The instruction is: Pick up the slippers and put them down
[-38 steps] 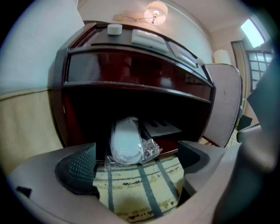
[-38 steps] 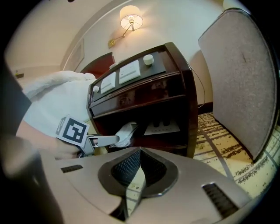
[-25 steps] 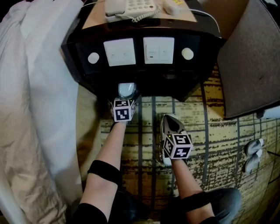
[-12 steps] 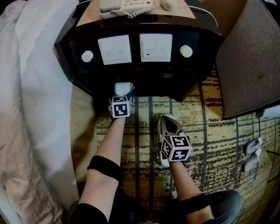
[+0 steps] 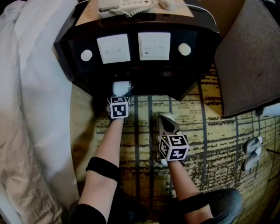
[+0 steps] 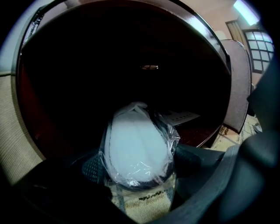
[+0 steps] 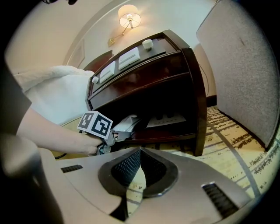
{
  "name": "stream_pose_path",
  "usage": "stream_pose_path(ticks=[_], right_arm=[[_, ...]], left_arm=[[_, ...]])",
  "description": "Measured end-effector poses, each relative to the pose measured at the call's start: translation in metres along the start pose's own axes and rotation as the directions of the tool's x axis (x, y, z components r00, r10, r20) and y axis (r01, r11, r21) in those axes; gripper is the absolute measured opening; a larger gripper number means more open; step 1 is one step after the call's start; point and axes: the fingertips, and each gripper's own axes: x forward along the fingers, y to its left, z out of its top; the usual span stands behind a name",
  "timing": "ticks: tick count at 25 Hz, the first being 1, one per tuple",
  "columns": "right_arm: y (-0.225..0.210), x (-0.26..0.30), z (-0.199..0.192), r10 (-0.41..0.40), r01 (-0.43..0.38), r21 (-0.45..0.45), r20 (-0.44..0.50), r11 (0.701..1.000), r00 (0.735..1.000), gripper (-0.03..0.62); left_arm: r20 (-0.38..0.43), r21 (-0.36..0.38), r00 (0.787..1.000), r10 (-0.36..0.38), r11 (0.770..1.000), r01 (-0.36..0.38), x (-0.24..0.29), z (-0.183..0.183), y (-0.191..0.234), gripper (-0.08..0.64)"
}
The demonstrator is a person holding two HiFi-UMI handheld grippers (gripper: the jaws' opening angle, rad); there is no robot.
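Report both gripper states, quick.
Left hand-held gripper: jaws just been closing, now gripping the slippers between them.
Right hand-held gripper: shut, empty.

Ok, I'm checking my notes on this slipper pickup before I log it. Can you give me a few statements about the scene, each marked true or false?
1. The right gripper's jaws are shut with nothing between them. True.
2. The left gripper's jaws are empty. False: the wrapped slippers sit between them, and the jaws have just been closing on the pack.
3. The wrapped slippers lie on top of the nightstand. False: they lie on its low shelf; the top holds a phone.
4. A bed with white linen stands on the left gripper's side of the nightstand. True.
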Motion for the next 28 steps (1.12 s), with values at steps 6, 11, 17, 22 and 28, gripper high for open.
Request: stream_pose_path(ticks=[6,11,17,22,28], right_arm=[[0.009,-0.001,0.004,0.022,-0.022,-0.001,0.001,1.0,1.0,0.002],[0.018,-0.006,0.01,0.041,-0.041,-0.006,0.0,0.999,0.999,0.002],[0.031,-0.014,0.023,0.067,-0.067,-0.015,0.005,0.998,0.998,0.002],[0.04,-0.021,0.038,0.08,-0.08,-0.027,0.016,0.996,0.997,0.002],[0.044,-0.028,0.049,0.088,-0.087,-0.04,0.023,0.995,0.996,0.002]], left_arm=[[0.017,-0.027,1.0,-0.017,0.999,0.018,-0.024,0.002,-0.008,0.411],[0.024,-0.052,1.0,-0.015,0.999,0.016,-0.057,0.003,-0.012,0.407],[0.045,-0.067,0.998,0.038,0.997,-0.035,-0.1,-0.006,-0.002,0.402],[0.049,-0.08,0.998,0.026,0.997,-0.022,-0.139,-0.012,-0.014,0.402],[0.057,-0.113,0.998,0.038,0.993,-0.032,-0.185,-0.028,-0.031,0.401]])
